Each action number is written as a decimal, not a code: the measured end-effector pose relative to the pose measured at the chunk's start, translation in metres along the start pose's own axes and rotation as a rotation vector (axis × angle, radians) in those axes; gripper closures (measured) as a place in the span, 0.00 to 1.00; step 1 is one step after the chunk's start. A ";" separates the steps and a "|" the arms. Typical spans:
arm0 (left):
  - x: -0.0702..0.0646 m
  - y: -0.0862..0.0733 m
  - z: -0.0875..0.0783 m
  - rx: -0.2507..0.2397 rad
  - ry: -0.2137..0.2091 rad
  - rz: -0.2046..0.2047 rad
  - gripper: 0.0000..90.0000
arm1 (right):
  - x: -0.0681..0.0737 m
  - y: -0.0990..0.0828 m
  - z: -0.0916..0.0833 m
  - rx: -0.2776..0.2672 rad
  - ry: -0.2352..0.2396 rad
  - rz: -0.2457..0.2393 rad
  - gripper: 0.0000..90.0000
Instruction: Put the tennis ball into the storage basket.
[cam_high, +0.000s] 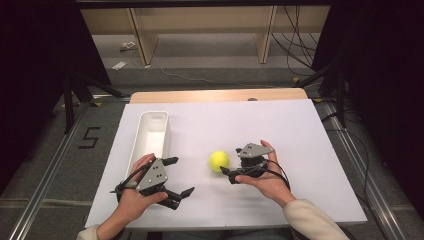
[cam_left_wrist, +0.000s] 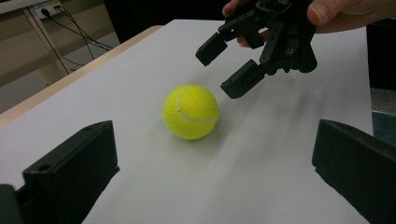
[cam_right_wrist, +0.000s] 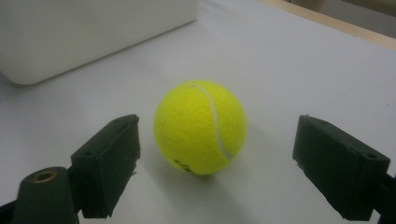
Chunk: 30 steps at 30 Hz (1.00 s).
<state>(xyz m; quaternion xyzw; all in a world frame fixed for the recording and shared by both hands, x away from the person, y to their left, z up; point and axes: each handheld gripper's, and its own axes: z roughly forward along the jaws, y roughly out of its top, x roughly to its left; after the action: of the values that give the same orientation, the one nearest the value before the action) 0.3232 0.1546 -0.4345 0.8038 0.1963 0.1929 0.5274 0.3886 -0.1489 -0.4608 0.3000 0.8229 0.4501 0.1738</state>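
Note:
A yellow tennis ball rests on the white board near its middle. My right gripper comes at it from the right, held low and pointing left. In the right gripper view the ball sits just ahead of the open right gripper, with a gap between it and each jaw. My left gripper stands open to the left of the ball, aimed toward it. Its own view shows the ball well ahead of the left gripper, and the right gripper just behind the ball.
A long white tray lies along the board's left side, beyond the left hand; its wall stands behind the ball in the right gripper view. The wooden table edge runs along the far side. Bare board stretches to the right.

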 end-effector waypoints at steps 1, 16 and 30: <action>0.000 0.000 0.000 0.000 0.000 0.000 0.00 | 0.000 0.000 0.000 0.000 0.000 0.000 0.17; 0.000 0.000 0.000 0.001 -0.002 0.001 0.00 | 0.003 0.002 0.014 0.020 -0.011 0.005 0.12; 0.000 0.000 0.000 0.004 -0.005 0.002 0.00 | 0.005 0.002 0.033 0.054 0.010 0.003 0.09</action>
<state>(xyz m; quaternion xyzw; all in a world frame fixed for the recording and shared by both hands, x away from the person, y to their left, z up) 0.3229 0.1541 -0.4348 0.8056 0.1947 0.1911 0.5260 0.4040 -0.1239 -0.4768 0.3036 0.8352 0.4294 0.1606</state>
